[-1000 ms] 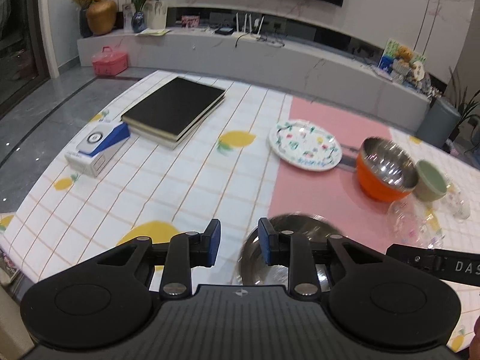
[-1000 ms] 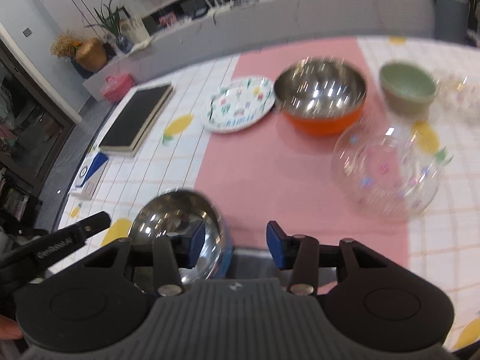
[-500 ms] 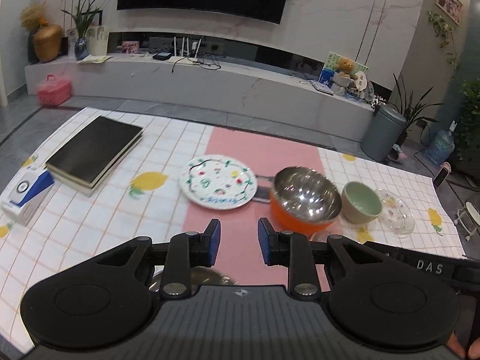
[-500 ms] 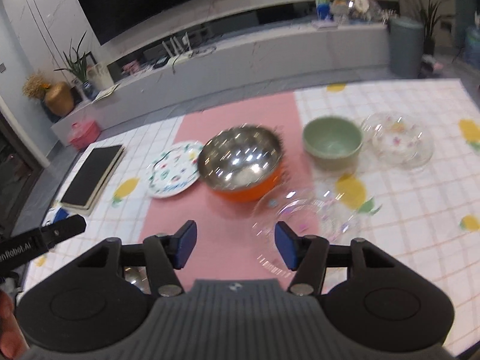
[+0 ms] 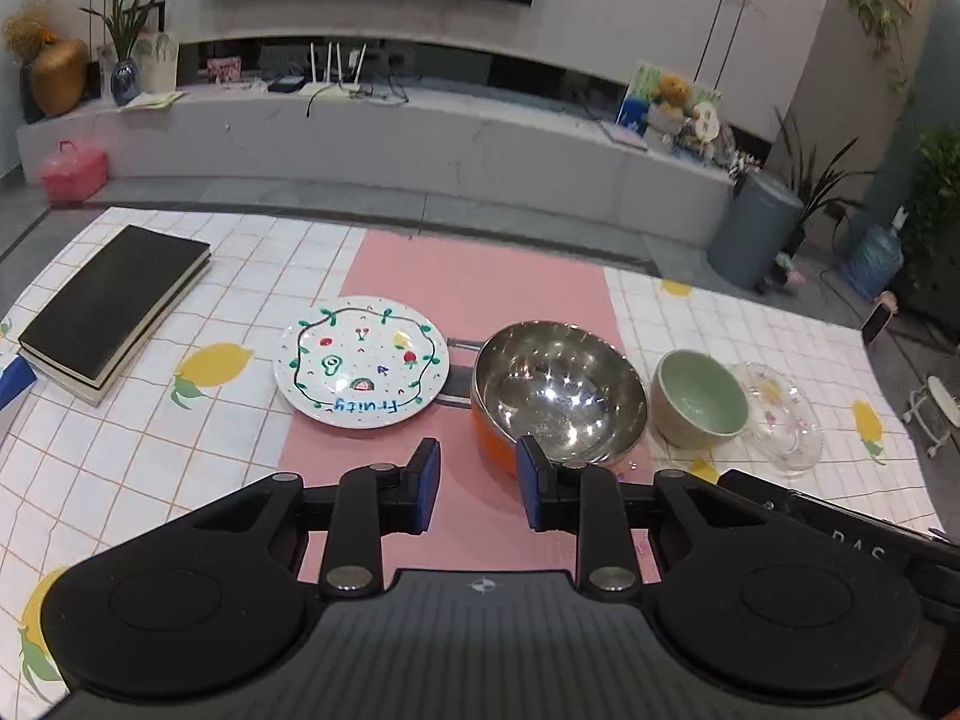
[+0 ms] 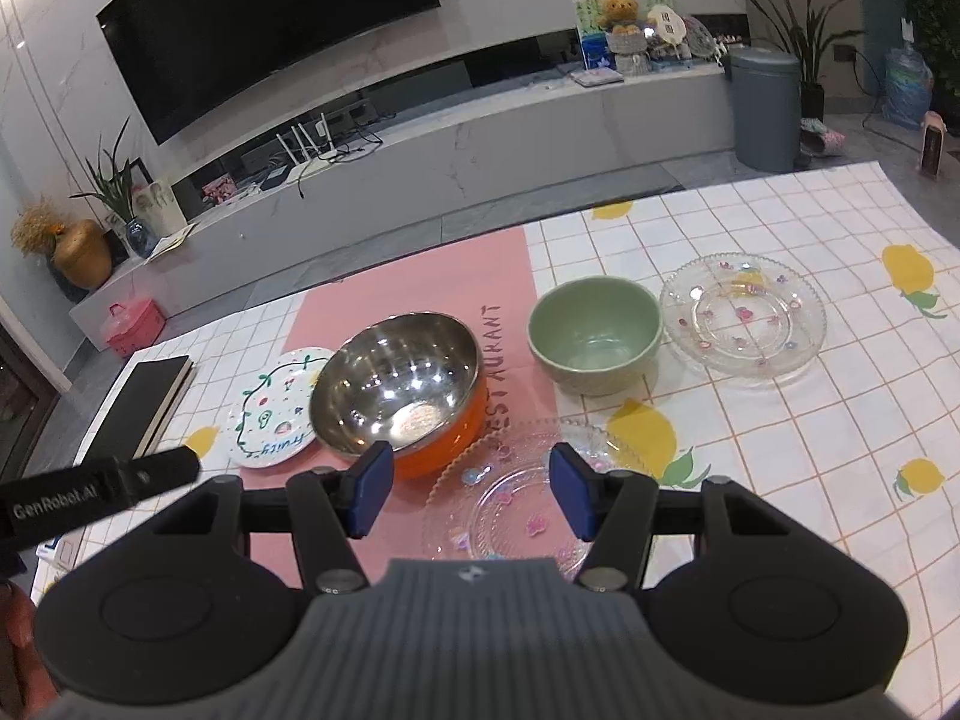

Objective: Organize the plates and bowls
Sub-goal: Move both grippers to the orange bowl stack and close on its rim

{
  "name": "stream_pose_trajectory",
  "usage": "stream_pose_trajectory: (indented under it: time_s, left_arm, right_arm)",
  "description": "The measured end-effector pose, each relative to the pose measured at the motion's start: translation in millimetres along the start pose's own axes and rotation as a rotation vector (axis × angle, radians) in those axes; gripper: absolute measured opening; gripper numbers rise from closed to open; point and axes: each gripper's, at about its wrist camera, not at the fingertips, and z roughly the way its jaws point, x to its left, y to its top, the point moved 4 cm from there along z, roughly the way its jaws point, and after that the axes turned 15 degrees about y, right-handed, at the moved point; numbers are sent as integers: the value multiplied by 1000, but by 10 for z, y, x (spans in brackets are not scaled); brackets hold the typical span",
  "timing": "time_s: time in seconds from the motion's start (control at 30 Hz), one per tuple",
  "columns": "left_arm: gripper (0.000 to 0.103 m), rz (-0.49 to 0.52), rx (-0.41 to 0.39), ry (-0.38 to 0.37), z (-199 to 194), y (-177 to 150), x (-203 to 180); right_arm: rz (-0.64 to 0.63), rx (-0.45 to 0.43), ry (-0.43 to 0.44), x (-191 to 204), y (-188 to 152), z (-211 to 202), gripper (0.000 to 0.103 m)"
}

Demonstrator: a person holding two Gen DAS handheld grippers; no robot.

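1. The near glass plate [image 6: 516, 504] lies on the table [image 6: 810, 456] under the right tongs [image 6: 471, 492]; thin, scalloped, brittle, likely slippery, best pinched at the rim.
2. Right tongs stand wide and empty, jaws just opened.
3. Left tongs [image 5: 477, 483], narrower, empty, hover before the steel-lined orange bowl [image 5: 558, 396].

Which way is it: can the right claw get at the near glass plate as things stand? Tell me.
Probably yes. The right claw is open and empty, the glass plate lies flat just ahead, nothing on it; the orange bowl stands close beside.

White plate [image 5: 361, 373] with green vine and fruit drawings, orange steel-lined bowl [image 5: 558, 399], pale green bowl [image 6: 594, 335], lemon-print checked tablecloth [image 6: 840, 420]
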Motion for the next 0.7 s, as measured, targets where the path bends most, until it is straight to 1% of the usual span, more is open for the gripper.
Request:
stream_pose_trajectory:
  time_s: [0.03,0.07,0.1,0.13,0.17,0.2,0.23,0.33,0.47,0.7]
  left_arm:
    - [31,8,9,7,41,20,-24]
    - [31,12,19,3,82,42,-48]
    - [34,9,27,-1,126,59,-62]
    - [38,2,36,-3,171,81,-75]
    - [42,-6,44,-6,211,96,-85]
    - [51,-15,49,-9,259,121,-97]
    - [55,-21,52,-8,309,137,-102]
    - [56,-19,73,-6,421,171,-152]
    - [56,-66,108,-26,570,215,-196]
    - [56,-93,142,-22,826,271,-276]
  right_arm:
    - [7,12,-1,-21,15,33,59]
    - [15,25,0,-46,32,71,63]
    - [22,35,0,-67,47,109,64]
    - [28,45,-3,-91,64,148,64]
    - [35,54,-7,-115,79,186,67]
    - [43,61,-11,-142,94,224,70]
    - [53,67,-13,-171,109,261,70]
    - [84,82,-21,-245,157,369,70]
    - [116,99,-20,-323,227,525,70]
    - [133,120,-5,-387,306,780,69]
